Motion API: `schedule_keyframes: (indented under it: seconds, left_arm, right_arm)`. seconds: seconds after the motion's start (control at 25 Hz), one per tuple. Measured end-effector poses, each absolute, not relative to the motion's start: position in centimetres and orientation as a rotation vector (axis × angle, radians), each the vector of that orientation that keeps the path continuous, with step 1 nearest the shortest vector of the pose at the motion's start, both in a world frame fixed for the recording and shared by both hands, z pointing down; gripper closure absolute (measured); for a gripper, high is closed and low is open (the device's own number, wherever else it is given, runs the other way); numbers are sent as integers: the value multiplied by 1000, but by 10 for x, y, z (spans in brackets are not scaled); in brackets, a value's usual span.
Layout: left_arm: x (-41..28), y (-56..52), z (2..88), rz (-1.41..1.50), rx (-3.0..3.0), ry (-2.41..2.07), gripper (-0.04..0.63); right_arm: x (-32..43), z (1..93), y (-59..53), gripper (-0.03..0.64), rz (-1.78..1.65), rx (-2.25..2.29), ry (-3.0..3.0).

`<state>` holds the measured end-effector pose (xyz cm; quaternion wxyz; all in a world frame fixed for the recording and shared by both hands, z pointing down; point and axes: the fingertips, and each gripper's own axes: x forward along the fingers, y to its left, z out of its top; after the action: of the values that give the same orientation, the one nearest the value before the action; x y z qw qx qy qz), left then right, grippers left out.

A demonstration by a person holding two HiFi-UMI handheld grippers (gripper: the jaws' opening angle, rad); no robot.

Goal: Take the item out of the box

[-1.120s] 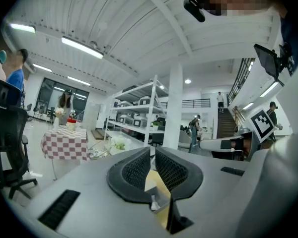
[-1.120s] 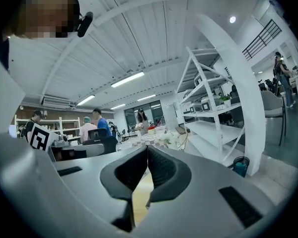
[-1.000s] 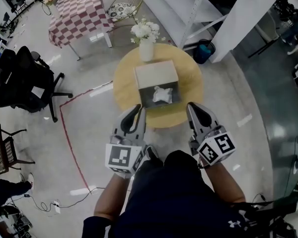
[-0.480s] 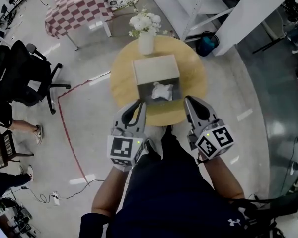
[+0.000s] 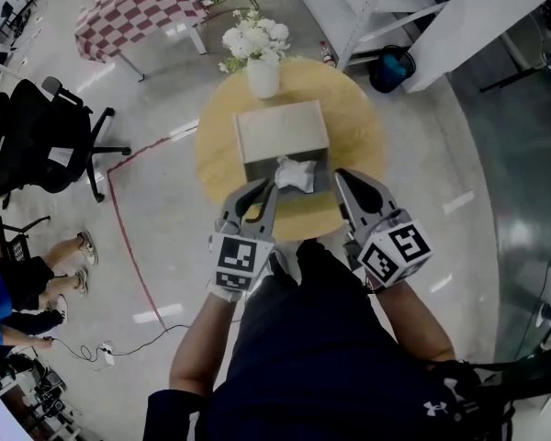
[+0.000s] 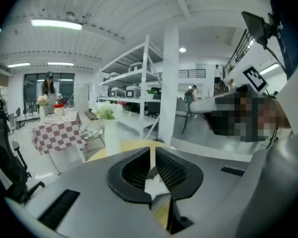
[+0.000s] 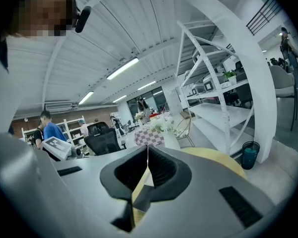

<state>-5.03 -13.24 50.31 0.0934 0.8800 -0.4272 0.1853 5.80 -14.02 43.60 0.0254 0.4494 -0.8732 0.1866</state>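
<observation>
A cardboard box [image 5: 283, 129] stands on the round wooden table [image 5: 363, 136], its open side facing me. A crumpled white item [image 5: 295, 175] sits in that opening. My left gripper [image 5: 268, 188] is just left of the item, its tips nearly at it, jaws together with nothing between them. My right gripper [image 5: 342, 177] is a little to the item's right, also shut and empty. In the left gripper view the white item [image 6: 154, 186] shows through the gap below the joined tips of the left gripper [image 6: 150, 152]. The right gripper [image 7: 148, 150] has its tips joined too.
A white vase of flowers [image 5: 262, 76] stands behind the box at the table's far edge. A black office chair [image 5: 37, 145], a checkered table [image 5: 133, 7], white shelving [image 5: 386, 7], a teal bin [image 5: 392, 67] and a seated person's legs [image 5: 37, 265] surround the table.
Both grippers have moved forward over the table's near edge toward the box. The left tips now sit beside the white item. Both stay shut.
</observation>
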Motion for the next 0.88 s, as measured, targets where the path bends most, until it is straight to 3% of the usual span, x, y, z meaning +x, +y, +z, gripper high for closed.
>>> schedule_keyframes:
  seconds: [0.88]
  left_arm:
    - [-3, -156, 704, 1616, 2512, -538, 500]
  right_arm:
    - [101, 490, -220, 604, 819, 1368, -2629]
